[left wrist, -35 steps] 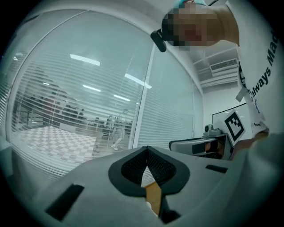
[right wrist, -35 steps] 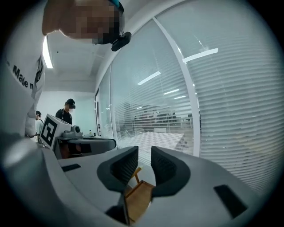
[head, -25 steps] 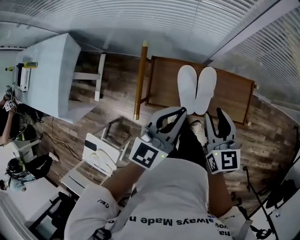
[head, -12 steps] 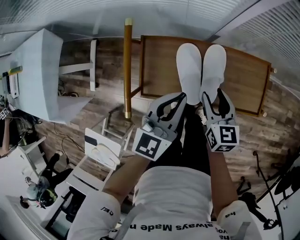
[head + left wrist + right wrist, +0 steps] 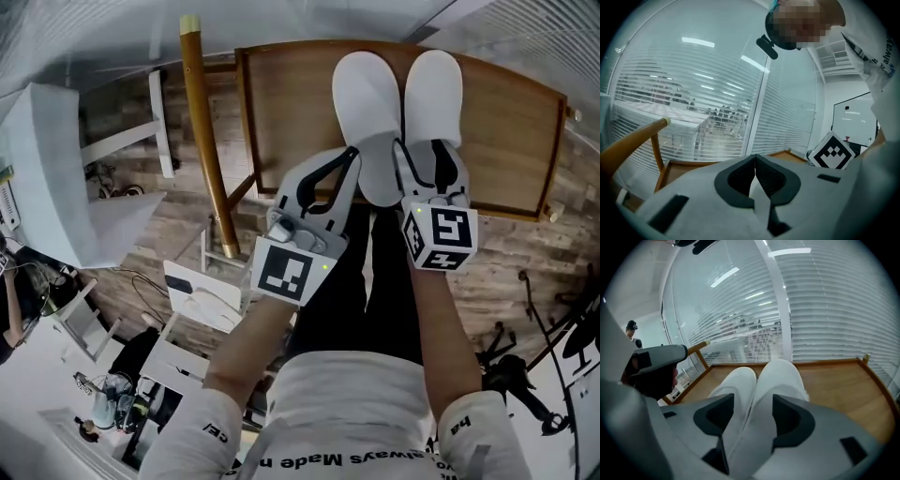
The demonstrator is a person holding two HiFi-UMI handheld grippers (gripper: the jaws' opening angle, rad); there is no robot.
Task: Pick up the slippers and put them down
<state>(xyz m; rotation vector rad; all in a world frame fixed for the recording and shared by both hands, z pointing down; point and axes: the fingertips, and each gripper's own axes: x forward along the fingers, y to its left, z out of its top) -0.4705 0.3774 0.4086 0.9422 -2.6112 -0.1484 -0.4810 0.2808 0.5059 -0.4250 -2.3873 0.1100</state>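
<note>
White cloth slippers [image 5: 367,98] rest on the wooden counter [image 5: 506,141]; the right gripper [image 5: 428,155] has just been opening its jaws wide astride one heel, apparently to release it, while the left gripper [image 5: 349,157] pinches the other.

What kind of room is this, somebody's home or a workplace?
Probably a workplace, such as an office or lab, not a home: slatted blinds cover the tall glass walls, strip lights run overhead, and a plain white desk stands nearby.
</note>
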